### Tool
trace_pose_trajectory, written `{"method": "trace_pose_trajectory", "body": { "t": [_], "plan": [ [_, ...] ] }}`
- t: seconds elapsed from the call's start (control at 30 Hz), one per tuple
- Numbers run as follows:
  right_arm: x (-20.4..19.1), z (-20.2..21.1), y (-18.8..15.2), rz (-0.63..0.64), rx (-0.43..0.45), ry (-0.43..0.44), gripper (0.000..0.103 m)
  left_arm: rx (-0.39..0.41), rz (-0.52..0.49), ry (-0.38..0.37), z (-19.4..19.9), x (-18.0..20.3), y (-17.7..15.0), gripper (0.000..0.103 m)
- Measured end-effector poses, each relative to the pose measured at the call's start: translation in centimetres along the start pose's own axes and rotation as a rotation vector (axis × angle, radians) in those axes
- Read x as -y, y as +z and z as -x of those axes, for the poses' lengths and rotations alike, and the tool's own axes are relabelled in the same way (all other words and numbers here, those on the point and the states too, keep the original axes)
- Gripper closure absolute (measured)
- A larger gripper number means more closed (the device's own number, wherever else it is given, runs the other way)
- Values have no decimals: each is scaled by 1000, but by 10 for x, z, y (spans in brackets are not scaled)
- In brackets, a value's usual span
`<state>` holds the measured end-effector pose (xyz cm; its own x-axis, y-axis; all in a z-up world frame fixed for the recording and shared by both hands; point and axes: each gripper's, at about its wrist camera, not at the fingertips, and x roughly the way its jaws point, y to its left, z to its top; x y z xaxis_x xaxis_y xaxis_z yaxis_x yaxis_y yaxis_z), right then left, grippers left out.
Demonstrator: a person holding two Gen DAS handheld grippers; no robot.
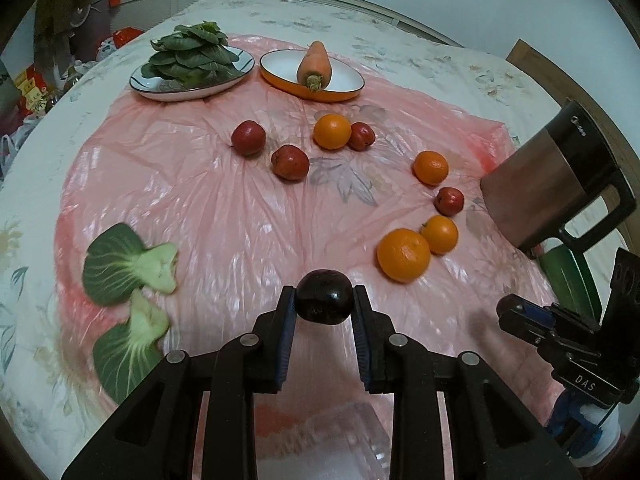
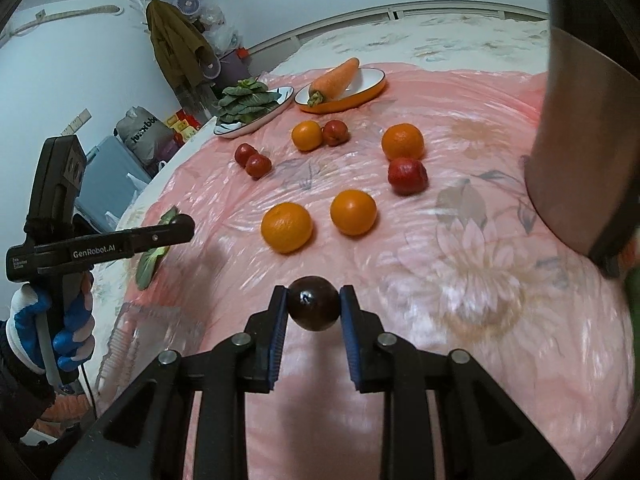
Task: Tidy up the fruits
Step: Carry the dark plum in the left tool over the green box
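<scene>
Now we are holding one dark plum in each tool. At lower centre of the left wrist view, our left gripper (image 1: 324, 297) is clamping a dark plum (image 1: 324, 296) between its pads. At lower centre of the right wrist view, our right gripper (image 2: 313, 303) is gripping another dark plum (image 2: 313, 302). Beyond them, oranges (image 2: 286, 227) and red fruits (image 2: 407, 176) are lying loose on the pink plastic sheet (image 1: 224, 208), around mid-frame. Near the top, a carrot (image 1: 314, 65) is resting in an orange dish (image 1: 280, 68).

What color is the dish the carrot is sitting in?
The dish is orange outside and white inside, clearest in the left wrist view.
</scene>
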<state>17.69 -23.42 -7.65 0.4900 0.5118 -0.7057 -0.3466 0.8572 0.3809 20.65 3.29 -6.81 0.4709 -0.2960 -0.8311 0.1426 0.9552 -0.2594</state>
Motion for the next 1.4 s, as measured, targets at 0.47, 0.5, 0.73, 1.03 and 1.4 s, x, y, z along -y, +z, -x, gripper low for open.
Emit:
{"method": "trace_pose_trajectory", "body": {
  "t": [0.47,0.5,0.73,1.03,1.4],
  "plan": [
    [37,88,-51,-66,67,-77,93,-2,-53,-28,34,64,-37,80],
    [42,95,-53,-72,74,-85,93,-3,-57,-32,35,70,-39,80],
    [86,145,-71,-135,138,-152,93,-20,-142,-94,36,141,-46,80],
    [159,196,-82,-219,212,-265,93,-57,-263,-203,22,245,-40,80],
    [236,224,-86,-275,240,-402,93,-141,-402,-295,-24,361,-37,80]
  ]
}}
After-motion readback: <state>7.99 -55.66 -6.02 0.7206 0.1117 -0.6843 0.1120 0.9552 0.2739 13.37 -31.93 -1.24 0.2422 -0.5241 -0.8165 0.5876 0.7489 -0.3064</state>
